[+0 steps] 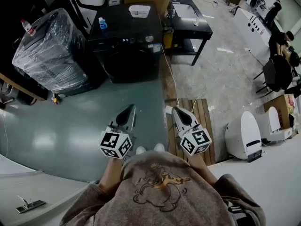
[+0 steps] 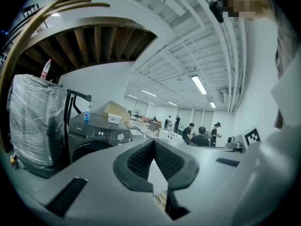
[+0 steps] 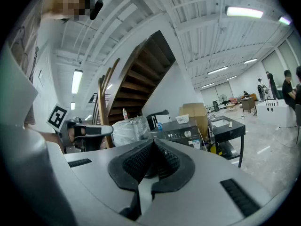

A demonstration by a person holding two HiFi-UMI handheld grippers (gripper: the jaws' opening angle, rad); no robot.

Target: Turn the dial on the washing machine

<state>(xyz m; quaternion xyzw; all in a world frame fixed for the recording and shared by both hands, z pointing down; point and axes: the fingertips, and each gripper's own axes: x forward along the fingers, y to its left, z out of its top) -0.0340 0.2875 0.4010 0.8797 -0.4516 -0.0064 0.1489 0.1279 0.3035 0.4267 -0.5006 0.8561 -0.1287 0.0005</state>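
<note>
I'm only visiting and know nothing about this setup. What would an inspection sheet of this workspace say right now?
Surface: grey floor; wooden pallet beside the person's feet.
Job's things: washing machine stands across the floor; its dial is untouched, far from both grippers.
Clutter: blue bottle and white box on the machine; plastic-wrapped appliance beside it.
Grippers: left gripper and right gripper both shut, nothing held.
Cables: thin cable trails across the floor from the machine.
Surroundings: black table, toilets, people at the far right.
</note>
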